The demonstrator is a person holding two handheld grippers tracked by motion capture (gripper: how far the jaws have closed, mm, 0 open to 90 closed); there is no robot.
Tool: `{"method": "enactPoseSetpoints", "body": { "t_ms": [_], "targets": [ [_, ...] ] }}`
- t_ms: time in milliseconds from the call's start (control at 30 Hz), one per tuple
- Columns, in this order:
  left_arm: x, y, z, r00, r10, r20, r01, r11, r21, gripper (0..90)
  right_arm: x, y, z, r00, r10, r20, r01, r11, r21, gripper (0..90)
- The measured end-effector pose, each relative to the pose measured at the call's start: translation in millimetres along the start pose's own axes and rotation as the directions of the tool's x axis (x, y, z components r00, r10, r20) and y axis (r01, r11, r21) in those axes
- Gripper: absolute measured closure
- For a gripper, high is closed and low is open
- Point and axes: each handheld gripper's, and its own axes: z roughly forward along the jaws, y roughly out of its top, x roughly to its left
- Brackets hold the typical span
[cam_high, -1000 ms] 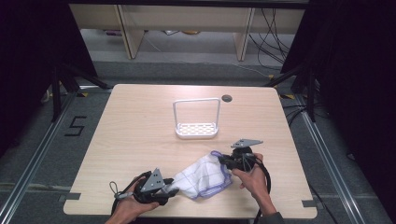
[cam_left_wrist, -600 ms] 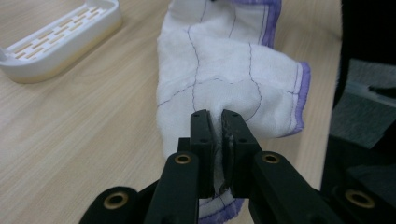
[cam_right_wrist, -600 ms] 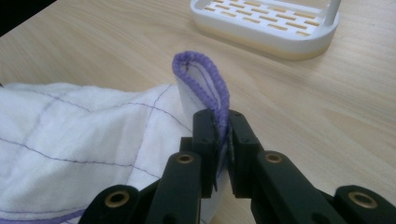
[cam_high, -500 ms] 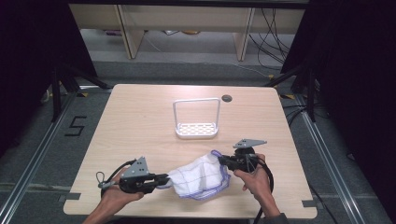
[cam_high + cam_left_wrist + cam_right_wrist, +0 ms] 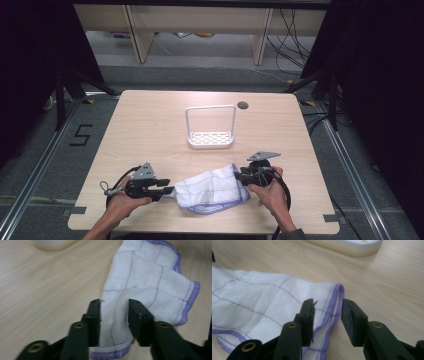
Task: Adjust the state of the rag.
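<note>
The white cloth (image 5: 212,195) lies flat near the table's (image 5: 150,130) front edge, between both grippers. The left gripper (image 5: 114,315) and right gripper (image 5: 327,315) have just been opening; each now straddles a cloth end, unclamped. The high view alone shows the white rack (image 5: 210,139) at centre.

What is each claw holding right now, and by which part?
Nothing is held. Both claws have just opened: the left claw straddles one end of the cloth, the right claw its purple-hemmed edge at the other end, pads not pressing.
</note>
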Motion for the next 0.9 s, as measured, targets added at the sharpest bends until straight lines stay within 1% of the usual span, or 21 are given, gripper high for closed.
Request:
{"method": "enactPoseSetpoints", "body": {
  "t_ms": [33, 67, 133, 167, 267, 300, 333, 400, 433, 467, 500, 567, 600, 633, 667, 700, 733, 767, 800, 867, 900],
  "targets": [
    [0.0, 0.0, 0.0, 1.0000, 0.000, 0.000, 0.000, 1.0000, 0.000, 55.5, 3.4, -1.0, -5.4, 0.9998, 0.004, 0.019, -0.003, 1.000, -0.029, 61.3],
    [-2.1, 0.3, -5.8, 0.9999, 0.003, -0.016, -0.003, 0.9999, -0.010, 52.8, 3.4, -1.5, -9.1, 0.9991, -0.028, 0.032, 0.029, 0.999, -0.037, 60.6],
    [-8.4, 0.6, -13.9, 0.9994, 0.015, -0.030, -0.016, 0.9998, -0.012, 45.8, 7.3, -4.2, -21.9, 0.9973, -0.054, 0.049, 0.056, 0.998, -0.022, 60.3],
    [-13.1, 0.4, -17.3, 0.9997, 0.015, -0.019, -0.015, 0.9996, -0.024, 44.1, 8.8, -7.6, -25.7, 0.9957, -0.073, 0.057, 0.075, 0.997, -0.029, 59.9],
    [-30.4, -1.0, -25.2, 0.9990, 0.044, -0.011, -0.044, 0.9985, -0.033, 40.8, 15.6, -21.3, -36.4, 0.9947, -0.093, 0.044, 0.093, 0.996, 0.002, 60.6],
    [-30.4, -1.0, -25.2, 0.9990, 0.044, -0.011, -0.044, 0.9985, -0.033, 40.6, 15.6, -21.3, -36.4, 0.9947, -0.093, 0.044, 0.093, 0.996, 0.002, 60.6],
    [-42.6, -2.9, -25.7, 0.9977, 0.068, -0.003, -0.068, 0.9972, -0.032, 40.3, 19.9, -29.5, -37.7, 0.9956, -0.091, 0.025, 0.090, 0.996, 0.018, 60.9],
    [-48.9, -3.6, -24.1, 0.9972, 0.074, 0.004, -0.074, 0.9968, -0.031, 40.1, 21.6, -31.5, -37.6, 0.9963, -0.085, 0.017, 0.084, 0.996, 0.026, 61.2],
    [-60.6, -4.6, -19.2, 0.9958, 0.089, 0.021, -0.089, 0.9958, -0.025, 39.6, 23.9, -34.9, -33.7, 0.9943, -0.106, 0.009, 0.106, 0.994, 0.030, 61.5],
    [-65.0, -4.4, -17.0, 0.9942, 0.105, 0.021, -0.105, 0.9943, -0.016, 39.1, 26.1, -35.0, -32.1, 0.9961, -0.089, 0.003, 0.089, 0.996, 0.025, 61.5],
    [-68.7, -3.1, -14.1, 0.9917, 0.128, 0.015, -0.128, 0.9918, 0.000, 38.2, 27.0, -34.4, -31.1, 0.9951, -0.099, -0.001, 0.099, 0.994, 0.036, 61.6],
    [-73.3, -1.9, -9.7, 0.9908, 0.135, 0.015, -0.135, 0.9909, -0.003, 36.7, 29.0, -33.1, -29.1, 0.9941, -0.108, -0.009, 0.108, 0.993, 0.053, 61.6],
    [-75.6, -0.6, -7.1, 0.9896, 0.144, 0.007, -0.144, 0.9896, 0.000, 36.7, 29.1, -33.7, -27.4, 0.9934, -0.114, -0.005, 0.114, 0.993, 0.040, 61.6],
    [-76.5, 0.0, -4.9, 0.9896, 0.143, 0.019, -0.143, 0.9898, -0.002, 36.7, 29.4, -33.5, -27.4, 0.9944, -0.105, -0.008, 0.105, 0.993, 0.043, 61.7],
    [-77.5, 0.9, -3.3, 0.9868, 0.161, 0.008, -0.162, 0.9868, 0.012, 36.6, 28.1, -33.5, -27.8, 0.9932, -0.117, -0.003, 0.117, 0.992, 0.052, 61.7],
    [-79.4, 1.5, -0.6, 0.9856, 0.169, 0.012, -0.169, 0.9856, 0.008, 36.4, 28.5, -34.1, -28.0, 0.9954, -0.096, -0.004, 0.096, 0.994, 0.043, 61.8],
    [-80.2, 2.6, 0.2, 0.9807, 0.195, 0.004, -0.195, 0.9803, 0.030, 36.2, 27.1, -34.7, -28.3, 0.9945, -0.105, 0.004, 0.104, 0.994, 0.040, 61.9],
    [-80.2, 2.6, 0.2, 0.9807, 0.195, 0.004, -0.195, 0.9803, 0.030, 35.9, 27.1, -34.7, -28.3, 0.9945, -0.105, 0.004, 0.104, 0.994, 0.040, 61.9],
    [-83.0, 4.0, 3.6, 0.9778, 0.210, 0.001, -0.210, 0.9774, 0.028, 35.9, 26.8, -35.8, -27.0, 0.9947, -0.103, 0.010, 0.102, 0.995, 0.017, 62.2],
    [-85.4, 8.1, 9.5, 0.9706, 0.241, -0.001, -0.241, 0.9702, 0.030, 35.8, 27.4, -34.8, -31.0, 0.9957, -0.093, 0.004, 0.092, 0.995, 0.044, 62.3],
    [-85.4, 8.1, 9.5, 0.9706, 0.241, -0.001, -0.241, 0.9702, 0.030, 35.8, 27.4, -34.8, -31.0, 0.9957, -0.093, 0.004, 0.092, 0.995, 0.044, 62.3]
  ]
}}
